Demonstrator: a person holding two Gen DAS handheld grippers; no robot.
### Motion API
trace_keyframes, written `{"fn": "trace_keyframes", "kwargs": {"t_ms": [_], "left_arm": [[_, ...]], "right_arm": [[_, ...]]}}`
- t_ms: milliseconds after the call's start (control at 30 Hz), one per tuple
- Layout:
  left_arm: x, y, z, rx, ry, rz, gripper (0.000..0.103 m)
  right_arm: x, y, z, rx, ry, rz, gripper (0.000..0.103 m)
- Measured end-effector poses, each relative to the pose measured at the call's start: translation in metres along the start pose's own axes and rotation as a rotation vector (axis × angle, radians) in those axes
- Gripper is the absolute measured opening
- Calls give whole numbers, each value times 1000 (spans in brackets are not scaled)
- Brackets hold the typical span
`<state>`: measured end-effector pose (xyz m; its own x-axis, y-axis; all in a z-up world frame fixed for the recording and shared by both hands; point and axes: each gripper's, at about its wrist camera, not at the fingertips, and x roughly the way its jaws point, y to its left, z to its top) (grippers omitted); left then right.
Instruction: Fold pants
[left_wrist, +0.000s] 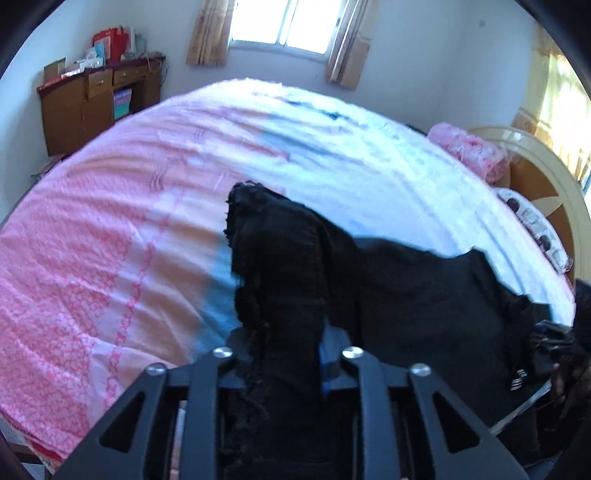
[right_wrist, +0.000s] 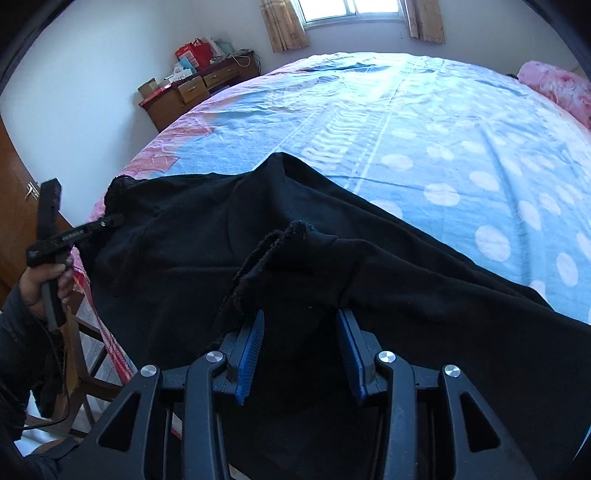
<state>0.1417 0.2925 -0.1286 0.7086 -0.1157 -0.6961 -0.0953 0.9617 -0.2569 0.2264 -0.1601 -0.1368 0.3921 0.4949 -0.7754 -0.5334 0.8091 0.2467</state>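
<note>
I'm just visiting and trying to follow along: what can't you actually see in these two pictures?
- Left wrist view: the left gripper is buried in the black pants, so its fingertips and grip are hidden.
- Right wrist view: the pants run off the bottom and right edges, so their full shape is cut off.
- Left wrist view: the bedspread pattern is blurred.
- Both views: items on the wooden desk are too small to identify.

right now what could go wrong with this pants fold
1. The right tongs stand open around the black pants, so that side could slide away.
2. The left tongs grip a thick bunch, so the fold may come out lumpy.
3. The pants lie near the bed's edge and might slip off.
</note>
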Motion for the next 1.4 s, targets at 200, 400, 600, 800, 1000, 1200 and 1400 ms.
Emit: {"fn": "trace_keyframes", "kwargs": {"t_ms": [200,400,600,800,1000,1200,1400], "left_arm": [[-22,-9,3,-94,-6,-144,19],[-44,-26,8,-134,-42,-221,18],[-69,-66,24,-126,-83,-348,17],[-82,-125,37,-24,-95,-429,16],[-77,-199,40,99,-48,-535,16],[-61,-279,34,227,17,-622,16],[-25,-339,18,309,109,-627,16]], "right_arm": [[-2,-9,-2,54,-25,48,45],[-7,-10,-5,74,-42,63,46],[-15,-13,-6,97,-64,54,46],[-35,-29,-11,144,-105,30,48],[-65,-63,-23,289,-166,-11,48],[-97,-100,-44,400,-220,-65,48],[-125,-125,-68,462,-256,-139,48]]}}
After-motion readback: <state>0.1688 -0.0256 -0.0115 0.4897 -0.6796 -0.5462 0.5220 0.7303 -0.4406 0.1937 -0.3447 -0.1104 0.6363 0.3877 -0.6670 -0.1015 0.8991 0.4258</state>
